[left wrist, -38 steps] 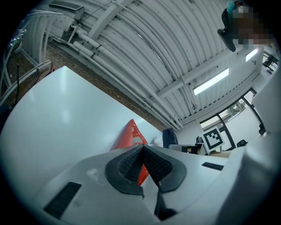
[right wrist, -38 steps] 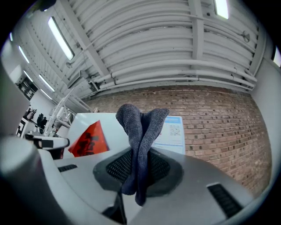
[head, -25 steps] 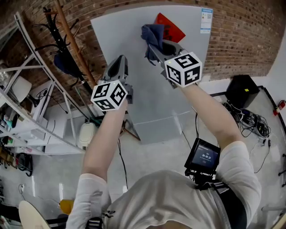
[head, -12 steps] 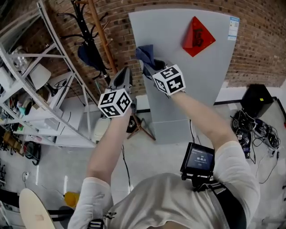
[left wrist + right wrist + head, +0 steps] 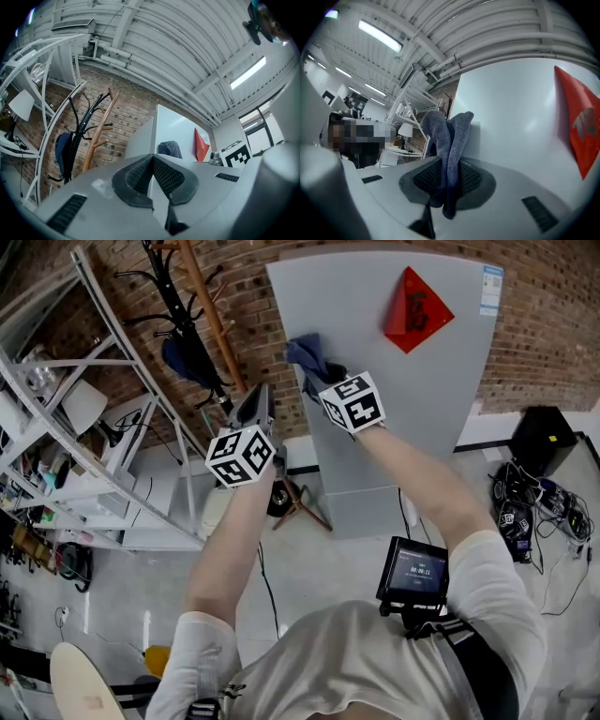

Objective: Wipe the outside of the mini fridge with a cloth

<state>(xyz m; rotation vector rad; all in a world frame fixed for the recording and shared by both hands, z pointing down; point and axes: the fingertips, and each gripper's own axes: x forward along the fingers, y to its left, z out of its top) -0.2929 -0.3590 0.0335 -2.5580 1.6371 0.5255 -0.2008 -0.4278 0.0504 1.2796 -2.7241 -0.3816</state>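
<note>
While the right gripper (image 5: pixel 319 377) grips the blue cloth (image 5: pixel 305 351) near the mini fridge's (image 5: pixel 422 399) upper left edge, flat overlapping strokes would probably serve best; the left gripper (image 5: pixel 255 401) hangs clenched and empty.

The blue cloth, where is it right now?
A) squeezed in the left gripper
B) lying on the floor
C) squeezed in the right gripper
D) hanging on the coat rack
C: the cloth is pinched between the jaws of the right gripper, held up by the grey fridge.
</note>
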